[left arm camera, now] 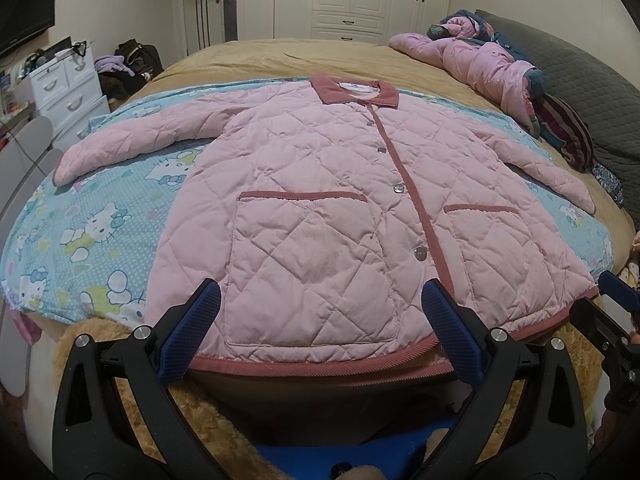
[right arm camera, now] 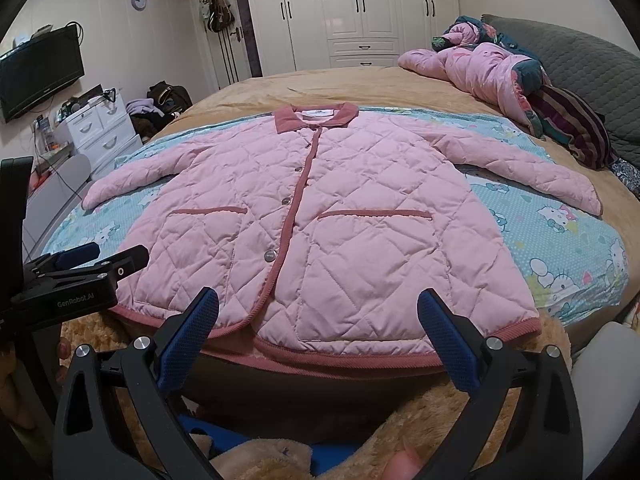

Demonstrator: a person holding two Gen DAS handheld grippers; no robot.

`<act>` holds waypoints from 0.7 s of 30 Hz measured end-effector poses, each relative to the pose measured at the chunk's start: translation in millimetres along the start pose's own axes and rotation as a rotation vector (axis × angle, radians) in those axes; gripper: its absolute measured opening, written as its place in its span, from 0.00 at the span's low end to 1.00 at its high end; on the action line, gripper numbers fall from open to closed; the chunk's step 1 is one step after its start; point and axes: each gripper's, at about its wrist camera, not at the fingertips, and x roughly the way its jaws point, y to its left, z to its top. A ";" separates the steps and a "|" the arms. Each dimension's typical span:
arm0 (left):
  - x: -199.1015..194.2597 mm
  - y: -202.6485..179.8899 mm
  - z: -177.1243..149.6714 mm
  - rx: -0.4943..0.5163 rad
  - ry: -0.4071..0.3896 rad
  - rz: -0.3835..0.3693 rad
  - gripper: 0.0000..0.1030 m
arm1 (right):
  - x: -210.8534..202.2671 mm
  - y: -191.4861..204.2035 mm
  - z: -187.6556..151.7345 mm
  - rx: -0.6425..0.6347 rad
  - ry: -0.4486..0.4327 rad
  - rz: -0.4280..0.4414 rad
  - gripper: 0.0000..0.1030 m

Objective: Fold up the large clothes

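Observation:
A pink quilted jacket (left arm camera: 320, 216) lies flat and buttoned on the bed, front up, collar far, both sleeves spread out; it also shows in the right wrist view (right arm camera: 320, 216). My left gripper (left arm camera: 322, 298) is open and empty, just above the jacket's left pocket near the hem. My right gripper (right arm camera: 318, 304) is open and empty, just above the right pocket near the hem. The left gripper's body shows at the left edge of the right wrist view (right arm camera: 80, 276).
A blue Hello Kitty sheet (left arm camera: 100, 220) lies under the jacket on a tan blanket (left arm camera: 260, 56). A pile of pink and dark clothes (left arm camera: 500, 68) sits at the far right by a grey headboard (left arm camera: 580, 72). White drawers (left arm camera: 68, 92) stand left of the bed.

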 end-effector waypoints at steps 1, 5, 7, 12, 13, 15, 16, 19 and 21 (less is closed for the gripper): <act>0.0 0.1 0.0 0.000 0.000 -0.001 0.91 | 0.2 0.1 0.0 0.000 0.000 0.001 0.96; 0.0 0.1 0.0 0.000 -0.001 0.000 0.91 | 0.4 0.2 0.0 0.000 0.002 0.000 0.96; -0.2 0.1 0.0 0.000 -0.001 0.000 0.91 | 0.1 0.0 -0.1 0.000 0.001 0.001 0.96; -0.2 -0.1 0.0 -0.001 -0.002 -0.001 0.91 | 0.7 0.3 -0.6 0.001 0.001 0.000 0.96; -0.2 -0.1 -0.1 0.001 -0.002 0.001 0.91 | 0.7 0.2 -0.5 0.001 0.002 0.001 0.96; -0.1 -0.1 -0.1 0.000 -0.001 -0.002 0.91 | 1.4 0.6 -0.9 -0.001 0.003 0.001 0.96; 0.0 0.0 -0.2 0.000 0.001 -0.004 0.91 | 1.6 0.8 -1.2 -0.001 0.004 0.001 0.96; 1.6 -3.6 5.8 0.001 0.002 -0.003 0.91 | 3.1 1.5 -2.1 -0.002 0.007 0.001 0.96; 1.4 -3.0 5.2 0.000 0.002 -0.004 0.91 | 4.7 1.1 -2.2 -0.001 0.009 0.001 0.96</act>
